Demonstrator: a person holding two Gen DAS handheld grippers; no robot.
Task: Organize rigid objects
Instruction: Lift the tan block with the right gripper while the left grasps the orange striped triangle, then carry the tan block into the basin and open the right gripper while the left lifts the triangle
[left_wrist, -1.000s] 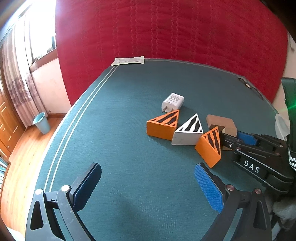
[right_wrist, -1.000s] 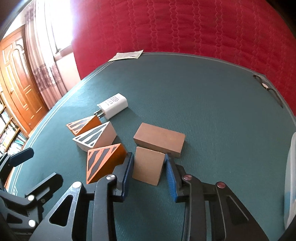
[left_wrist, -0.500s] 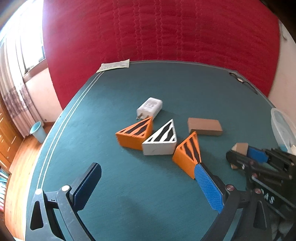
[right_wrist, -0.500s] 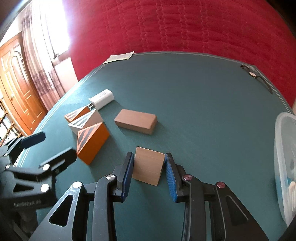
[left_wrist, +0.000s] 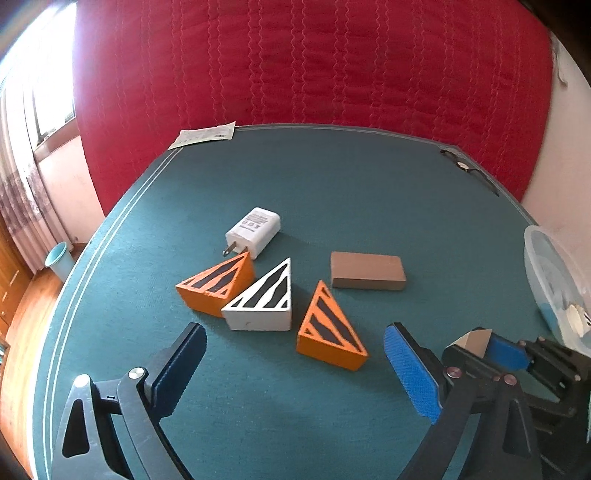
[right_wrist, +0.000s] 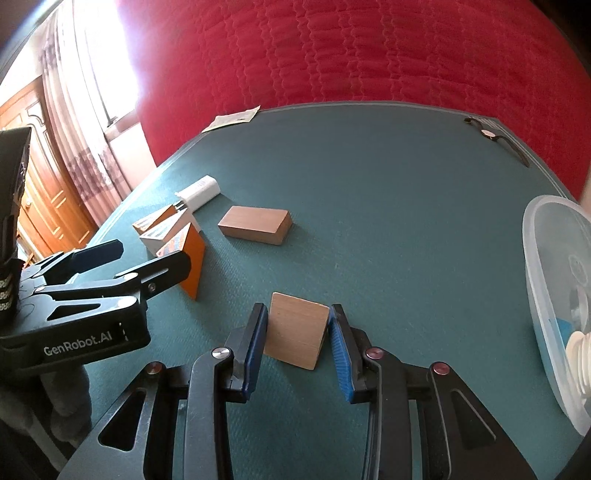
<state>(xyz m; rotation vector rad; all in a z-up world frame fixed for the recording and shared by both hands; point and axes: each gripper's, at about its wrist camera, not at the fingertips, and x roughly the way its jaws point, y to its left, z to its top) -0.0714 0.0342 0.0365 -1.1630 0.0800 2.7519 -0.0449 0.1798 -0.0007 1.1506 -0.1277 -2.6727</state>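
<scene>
Since a sec ago right gripper has carried small wood block, clamped btwn its pads, away from wedges toward plastic tub, prob. to drop it in, w/ left gripper gaping, empty.

The clear plastic tub runs off the right edge; its contents blur. The paper's print is unreadable.
</scene>
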